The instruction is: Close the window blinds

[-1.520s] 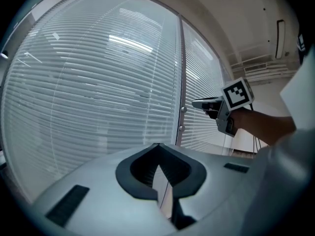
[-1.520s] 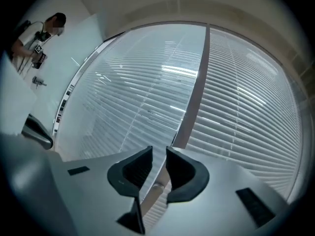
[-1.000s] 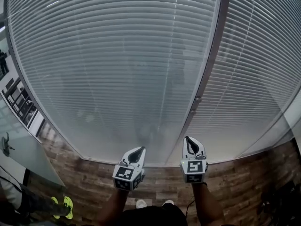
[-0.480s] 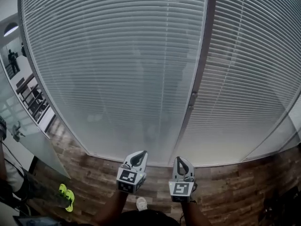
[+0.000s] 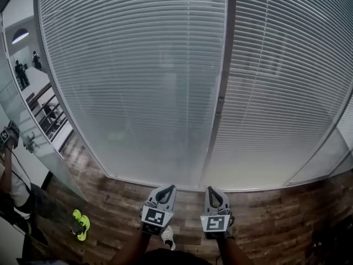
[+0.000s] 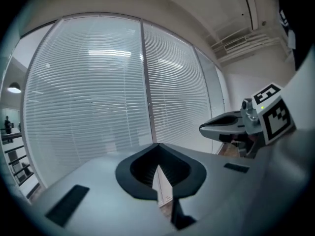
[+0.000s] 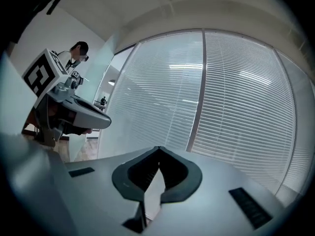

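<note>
Window blinds: the window blinds (image 5: 132,81) hang lowered over the whole glazing. Their horizontal white slats form two panels that fill the head view from 9 through 12 to 3 o'clock. Hazy grey shapes show through the left panel.
Frame post: a grey frame post (image 5: 222,93) runs upright between the two panels, at about 1 o'clock from the picture's middle. A small fitting sits partway down it.
Lower edge: the slats end just above the wooden floor (image 5: 116,200), which lies in a band from 8 to 4 o'clock.
Left gripper: the left gripper (image 5: 167,190) sits at 6 o'clock, a shade toward 7. It points at the blinds and is well apart from them. Its jaws are pressed together at the tips, with nothing between them.
Right gripper: the right gripper (image 5: 213,191) sits just beside it toward 5 o'clock and points the same way, also apart from the slats. Its jaws are clenched and empty.
Marker cubes: each gripper carries a marker cube (image 5: 155,217) at its rear end, nearest the bottom edge.
Forearms: the forearms (image 5: 132,248) lead in from 6 o'clock to the grippers.
Glass partition: a glass partition (image 5: 33,148) stands at 9 o'clock, left of the blinds.
Bystander: a person (image 5: 33,203) stands at 8 o'clock by the partition, wearing yellow-green shoes (image 5: 81,225).
</note>
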